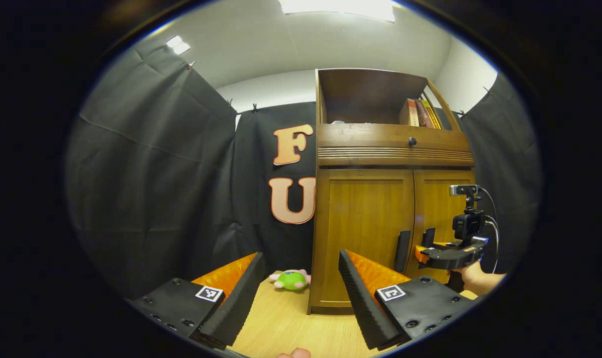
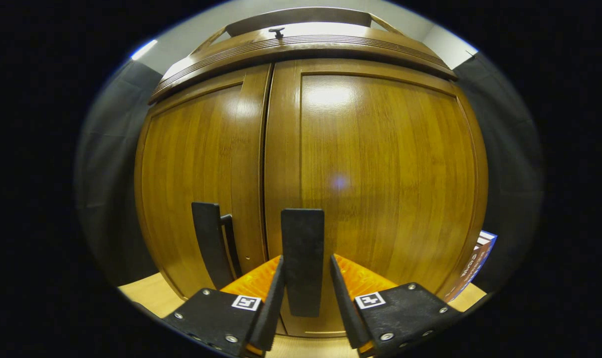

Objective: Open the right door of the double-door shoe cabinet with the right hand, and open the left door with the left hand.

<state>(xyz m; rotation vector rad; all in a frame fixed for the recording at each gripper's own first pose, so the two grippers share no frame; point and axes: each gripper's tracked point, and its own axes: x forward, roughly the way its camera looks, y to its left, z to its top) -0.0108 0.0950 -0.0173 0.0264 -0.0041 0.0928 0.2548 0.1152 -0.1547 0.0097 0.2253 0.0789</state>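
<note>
Right gripper view: right gripper (image 2: 306,298) sits close against the cabinet (image 2: 306,44), its fingers either side of the right door's handle (image 2: 302,258); handle stands upright in the gap between them, gap narrow, a sliver of space showing on each side, so whether the pads press it I cannot tell. Right door (image 2: 380,174) fills the field ahead of the claw, shut, flush with the left door (image 2: 196,169). Left door's handle (image 2: 211,243) stands just left of the claw, untouched, across the seam from the first handle. Something with a blue edge (image 2: 475,263) leans low at the claw's far right, beside the cabinet's corner; what it is I cannot tell. Left gripper view: left gripper (image 1: 298,293) held back from the cabinet, fingers spread wide, nothing between them, over the wood floor (image 1: 291,328). Green plush toy (image 1: 291,280) lies ahead between the fingertips, by the cabinet's left foot. Cabinet stands ahead and to the claw's right, both doors closed. Above the doors a drawer with a knob (image 1: 412,141), above that an open shelf holding books (image 1: 423,113) at its right end. Right gripper seen farther off at the right door's handle, held by a hand (image 1: 480,278), a small camera mounted on top of it
</note>
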